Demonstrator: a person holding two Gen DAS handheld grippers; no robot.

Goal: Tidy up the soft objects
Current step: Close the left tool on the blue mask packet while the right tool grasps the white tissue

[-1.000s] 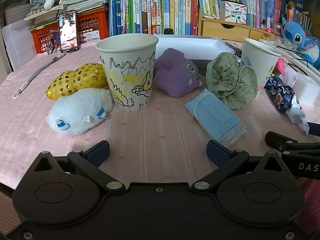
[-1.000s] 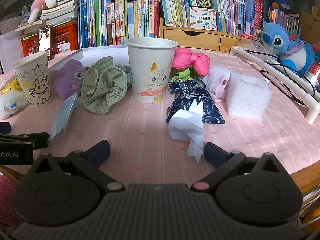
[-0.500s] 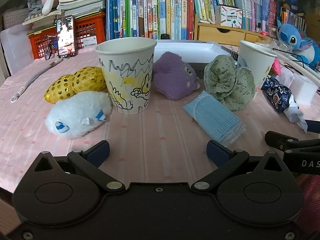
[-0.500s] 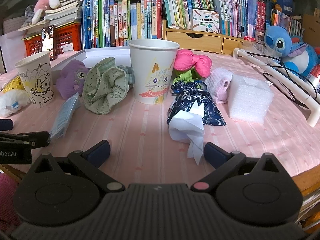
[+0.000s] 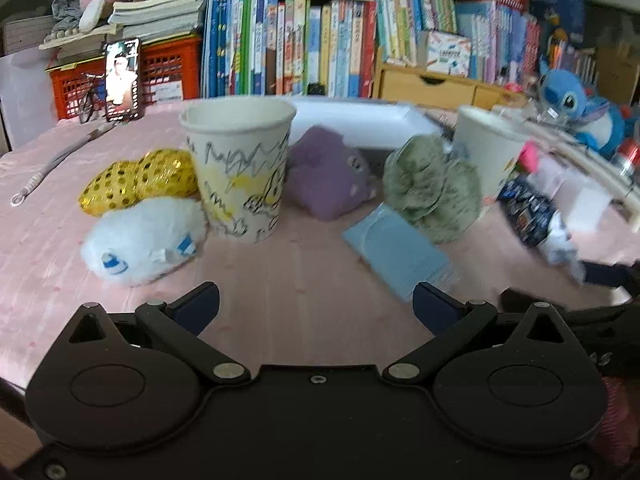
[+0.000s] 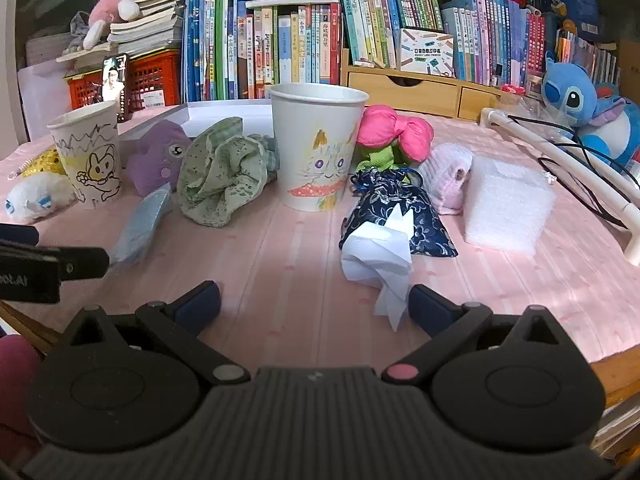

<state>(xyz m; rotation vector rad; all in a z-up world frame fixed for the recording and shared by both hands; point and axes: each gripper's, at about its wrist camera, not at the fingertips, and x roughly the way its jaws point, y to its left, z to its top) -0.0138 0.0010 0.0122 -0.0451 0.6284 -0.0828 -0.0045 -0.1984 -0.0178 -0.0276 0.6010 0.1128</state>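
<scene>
Left wrist view: the left gripper (image 5: 316, 304) hangs spread wide and empty over the near edge of the table (image 5: 288, 280). Straight ahead stands the scribbled cup (image 5: 240, 168), upright, with a white plush (image 5: 140, 240) touching its left side and a gold sequin pouch (image 5: 136, 184) behind that. A purple plush (image 5: 324, 180) sits just right of the cup, then a green cloth (image 5: 432, 188) and, nearer the edge, a blue mask (image 5: 396, 252). This picture is smeared, so finer detail is hard to tell.

Right wrist view: the right gripper (image 6: 314, 306) is likewise spread wide, holding nothing. A white paper wad (image 6: 380, 256) lies just ahead of its right finger, resting against a navy pouch (image 6: 396, 212). Behind them stands the cat cup (image 6: 318, 156), with a pink bow (image 6: 394, 132), a lilac knit piece (image 6: 446, 176) and a foam block (image 6: 506, 204) toward the right edge.

Nothing looks sorted yet. My guess is each hand takes its nearest soft thing: pinch it at the bulkiest part, lift clear of the rim, and drop it straight down so the light cup does not tip.
</scene>
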